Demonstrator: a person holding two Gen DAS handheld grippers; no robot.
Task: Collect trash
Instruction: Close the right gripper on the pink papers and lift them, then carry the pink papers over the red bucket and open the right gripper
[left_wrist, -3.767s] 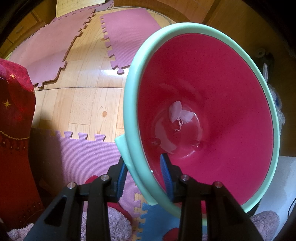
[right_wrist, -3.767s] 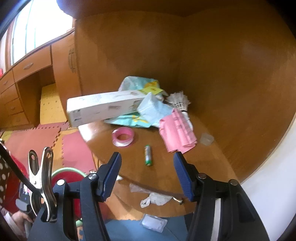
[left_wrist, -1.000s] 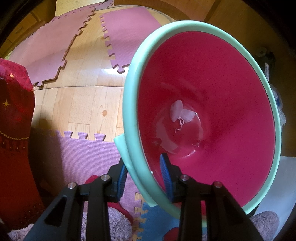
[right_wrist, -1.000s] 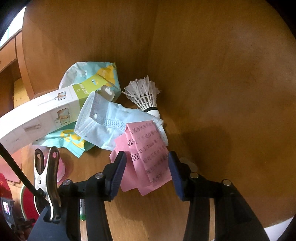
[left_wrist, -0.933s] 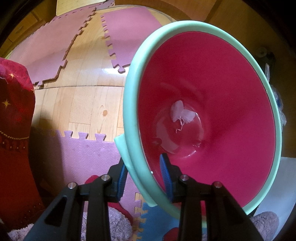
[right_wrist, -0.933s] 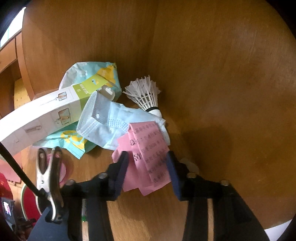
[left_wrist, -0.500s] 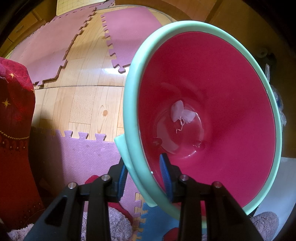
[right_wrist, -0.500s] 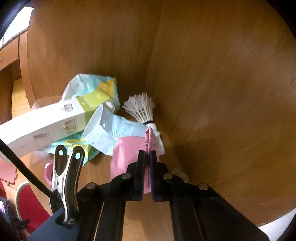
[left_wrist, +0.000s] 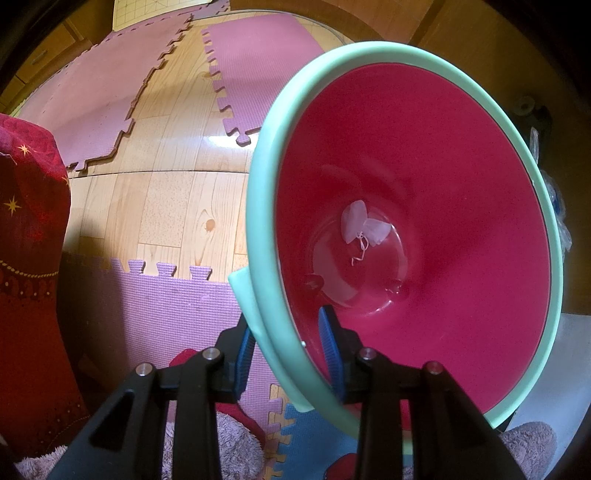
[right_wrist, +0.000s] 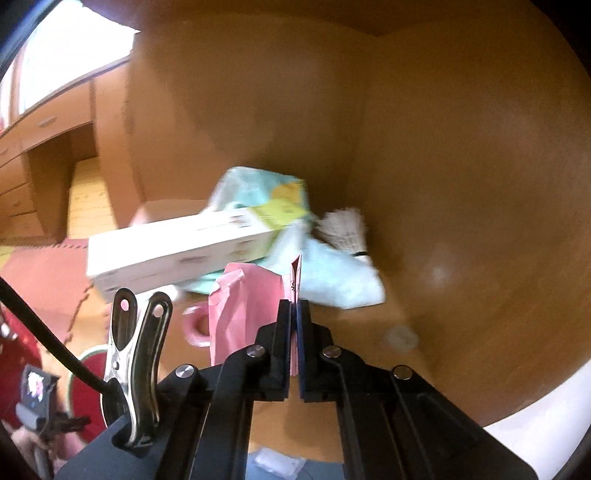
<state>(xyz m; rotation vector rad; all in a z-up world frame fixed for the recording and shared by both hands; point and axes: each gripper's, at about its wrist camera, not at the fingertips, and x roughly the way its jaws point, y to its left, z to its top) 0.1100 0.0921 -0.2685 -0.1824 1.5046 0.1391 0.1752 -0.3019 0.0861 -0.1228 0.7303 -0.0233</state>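
Down at the floor on our left, the left gripper (left_wrist: 286, 339) points straight at the mats and has the basin (left_wrist: 417, 236) by its mint rim, one blue pad outside the lip, the other inside against the red wall. So that pair is clamped on the basin, and we hold it tilted with its mouth toward the camera. At the bottom of the bowl we see one pale scrap (left_wrist: 364, 227) with a bit of string trailing from it. Behind the basin lie the purple mats (left_wrist: 147, 306) and a stretch of wood floor (left_wrist: 177, 206); a red cloth (left_wrist: 29, 258) with gold stars fills the left edge.

Over on the right, the right gripper (right_wrist: 294, 308) has just snapped together, and the pink paper (right_wrist: 243, 310) is pinched between its pads. We see the sheet folded up through the jaws, most of it hanging off to the left side, clear of the wooden table (right_wrist: 461, 258). The picture is smeared with motion here, so the details are soft. Still on the table behind the paper: a long white box (right_wrist: 177, 251), a pale blue face mask (right_wrist: 332, 280), a mint and yellow wrapper (right_wrist: 266, 192) under the box, and what looks like a shuttlecock (right_wrist: 343, 229) just beside the mask. A pink tape roll (right_wrist: 195, 325) peeks out left of the paper. A metal clip (right_wrist: 136, 354) rides on the gripper body.
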